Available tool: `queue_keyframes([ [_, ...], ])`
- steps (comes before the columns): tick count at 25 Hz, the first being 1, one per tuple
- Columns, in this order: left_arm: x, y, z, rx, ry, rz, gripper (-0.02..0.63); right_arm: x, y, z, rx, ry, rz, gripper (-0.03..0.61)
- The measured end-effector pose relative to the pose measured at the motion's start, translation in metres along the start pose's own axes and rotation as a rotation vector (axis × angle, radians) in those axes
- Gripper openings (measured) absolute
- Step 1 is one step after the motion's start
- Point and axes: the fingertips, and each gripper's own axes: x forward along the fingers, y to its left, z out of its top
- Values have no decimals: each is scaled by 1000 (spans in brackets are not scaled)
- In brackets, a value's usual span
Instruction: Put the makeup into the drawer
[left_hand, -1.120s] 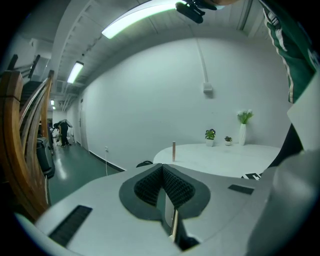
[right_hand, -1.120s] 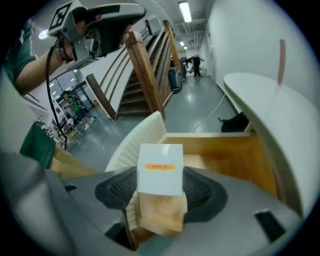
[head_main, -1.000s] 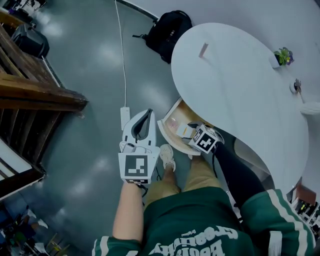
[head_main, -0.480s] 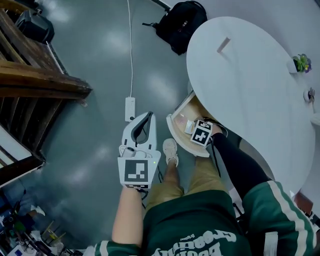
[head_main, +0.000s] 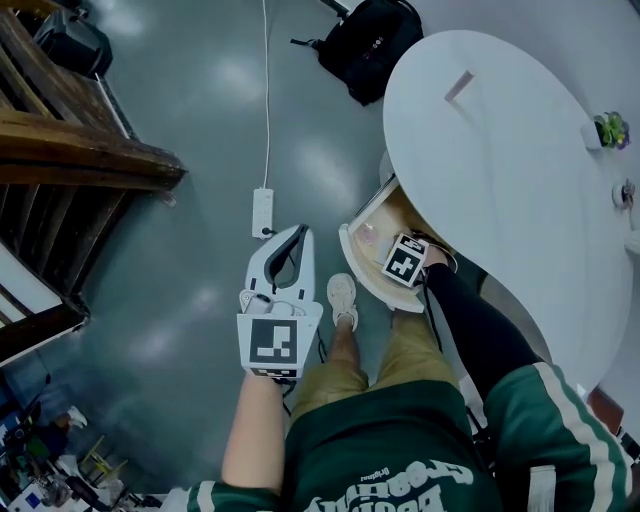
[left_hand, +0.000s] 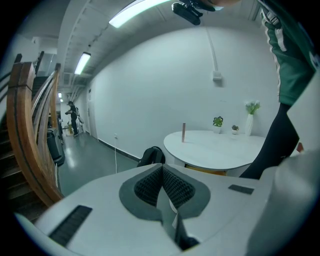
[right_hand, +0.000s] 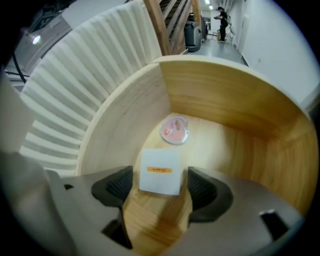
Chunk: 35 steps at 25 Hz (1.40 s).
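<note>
My right tool has come down into the curved light wooden drawer since a second ago, and its jaws are opening. The white square box with an orange label lies flat on the drawer floor between the pads, free of both. Just beyond it, deeper in the drawer, lies the round pink makeup compact. My left tool hangs to the left of the drawer, lower than before, its jaws pressed together on nothing.

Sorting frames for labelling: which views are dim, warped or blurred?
Head view: dim and bluish, pale glare patches on the floor. Left gripper view: strong fisheye, black corners, ceiling light blown out. Right gripper view: warped edges, drawer evenly lit, white box clear but its label print unreadable.
</note>
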Motion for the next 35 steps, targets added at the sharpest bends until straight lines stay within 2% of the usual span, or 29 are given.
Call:
queue_keyframes([
  [6, -11, -2, 23, 2, -37, -11, -2, -57, 5, 18, 71, -158, -95, 337],
  [13, -30, -6, 61, 13, -97, -52, 0, -178, 24, 55, 236, -499, -248, 337],
  [18, -39, -12, 94, 42, -144, -64, -1, -285, 21, 61, 332, -743, -415, 336],
  [25, -49, -17, 144, 97, -218, -60, -1, -428, 24, 73, 337, -1024, -664, 317],
  [30, -53, -31, 180, 120, -284, -85, -1, -489, 24, 58, 359, -1142, -783, 308],
  [35, -49, -40, 188, 133, -294, -96, -2, -489, 11, 45, 411, -1157, -783, 310],
])
